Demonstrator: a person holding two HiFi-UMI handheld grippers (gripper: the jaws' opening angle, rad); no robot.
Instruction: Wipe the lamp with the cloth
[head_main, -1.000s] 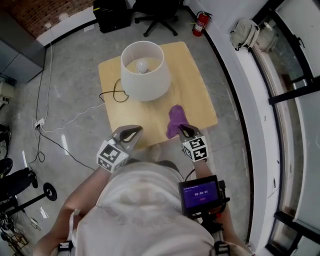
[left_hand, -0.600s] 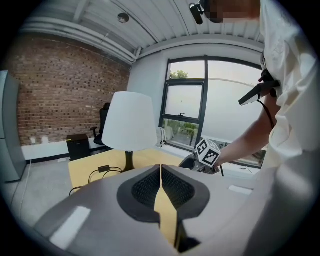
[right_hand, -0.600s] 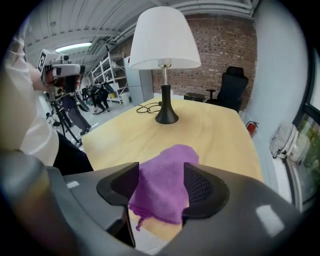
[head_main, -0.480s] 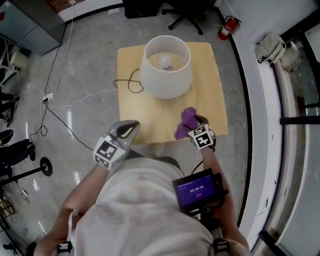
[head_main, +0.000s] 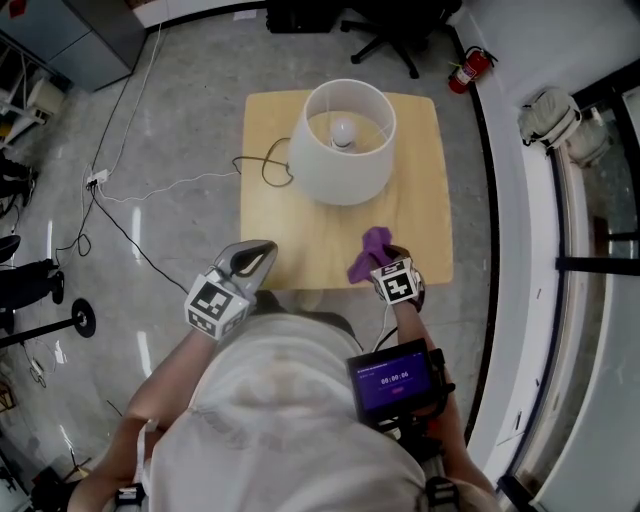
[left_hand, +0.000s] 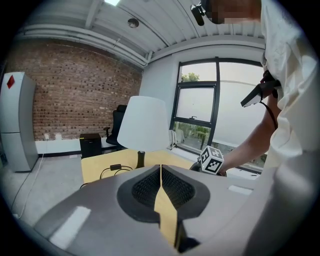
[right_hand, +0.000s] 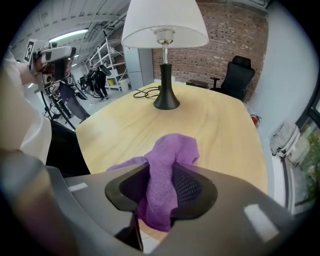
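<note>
The lamp (head_main: 340, 145) with its white shade stands on the far half of the wooden table (head_main: 270, 230). It also shows in the left gripper view (left_hand: 142, 125) and the right gripper view (right_hand: 165, 22). A purple cloth (head_main: 370, 252) lies bunched near the table's front right edge. My right gripper (head_main: 385, 258) points steeply down at it. Its jaws have just been closing, and a ridge of the cloth (right_hand: 167, 165) fills the gap between the pads. My left gripper (head_main: 250, 262) hovers at the table's front left edge, shut and empty, its pads together (left_hand: 161, 172).
The lamp's black cord (head_main: 262, 170) loops off the table's left side to the floor. An office chair (head_main: 400, 30), a fire extinguisher (head_main: 465, 72) and a backpack (head_main: 550, 118) stand beyond the table. A window wall runs along the right.
My right gripper has sunk toward the table top, bringing the cloth down onto the wood near the front edge. The left gripper has shifted slightly sideways and stayed shut.
</note>
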